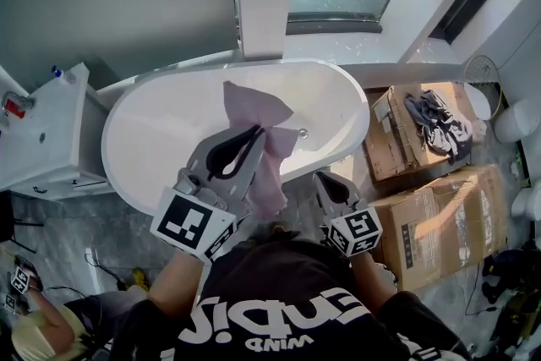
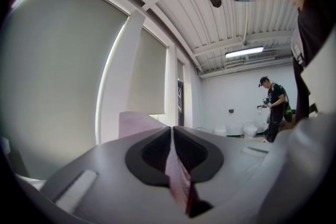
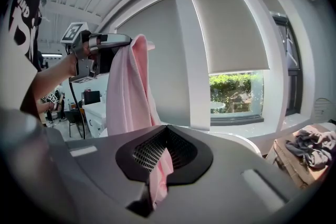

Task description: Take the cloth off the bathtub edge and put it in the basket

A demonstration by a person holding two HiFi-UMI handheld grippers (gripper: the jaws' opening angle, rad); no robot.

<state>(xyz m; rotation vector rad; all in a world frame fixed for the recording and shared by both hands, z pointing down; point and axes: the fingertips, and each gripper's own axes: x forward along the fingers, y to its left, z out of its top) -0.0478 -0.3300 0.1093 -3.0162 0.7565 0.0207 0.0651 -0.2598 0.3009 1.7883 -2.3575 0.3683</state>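
Left gripper (image 1: 254, 133) reads fully closed, its jaws clamped on the upper part of the pale pink fabric cloth (image 1: 272, 169), which I hold lifted over the white oval bathtub (image 1: 118, 127). My right gripper (image 3: 164, 134) is pinched shut on a lower fold of that cloth, so it hangs between the two. Brown cardboard boxes (image 1: 439, 216) stand beside the tub.

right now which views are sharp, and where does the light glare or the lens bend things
Head view: even daylight, the pink cloth and white oval bathtub fairly sharp. Left gripper view: heavy fisheye bend with dark corners, cloth between the jaws blurred, ceiling strip light glaring. Right gripper view: window is the brightest patch, cloth at the jaws soft.
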